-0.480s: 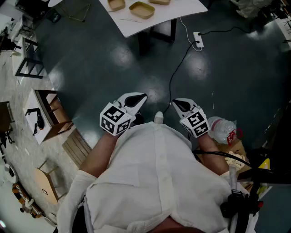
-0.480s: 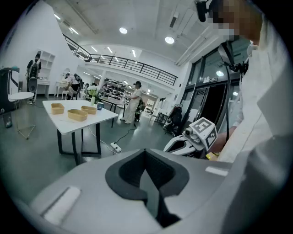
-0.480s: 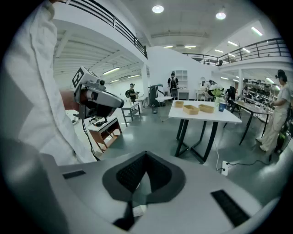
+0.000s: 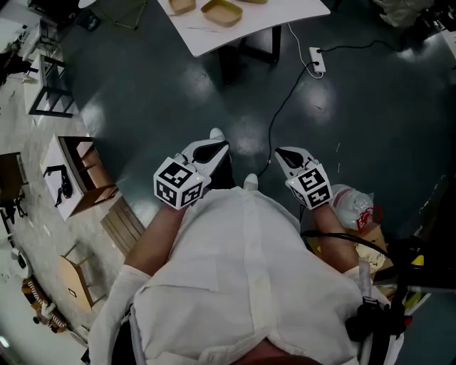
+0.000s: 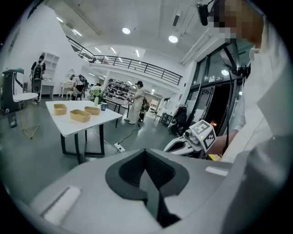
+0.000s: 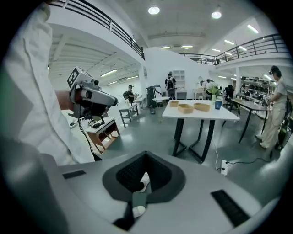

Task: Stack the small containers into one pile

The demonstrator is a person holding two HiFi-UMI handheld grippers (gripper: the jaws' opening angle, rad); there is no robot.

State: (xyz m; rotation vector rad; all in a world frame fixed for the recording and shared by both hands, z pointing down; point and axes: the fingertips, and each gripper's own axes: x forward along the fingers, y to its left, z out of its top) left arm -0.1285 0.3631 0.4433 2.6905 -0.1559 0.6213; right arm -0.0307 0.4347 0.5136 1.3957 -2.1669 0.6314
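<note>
Three small tan containers [image 4: 221,12] lie on a white table [image 4: 263,21] at the top of the head view, far from both grippers. The left gripper view shows the containers [image 5: 80,115] on that table across the room, and the right gripper view shows them [image 6: 185,108] too. My left gripper [image 4: 214,150] and right gripper [image 4: 285,155] are held close to the person's body above the dark floor. Both are shut, with nothing between the jaws of the left gripper [image 5: 146,170] or the right gripper [image 6: 144,179].
A power strip [image 4: 315,60] with a black cable lies on the floor by the table. Wooden furniture [image 4: 82,175] stands at the left, and a plastic bag [image 4: 353,203] lies at the right. A blue cup [image 6: 218,104] stands on the table. People stand in the background.
The person has taken a step: a white shoe now shows beyond the left gripper. Both grippers sit slightly higher in the head view. The jaws look the same.
</note>
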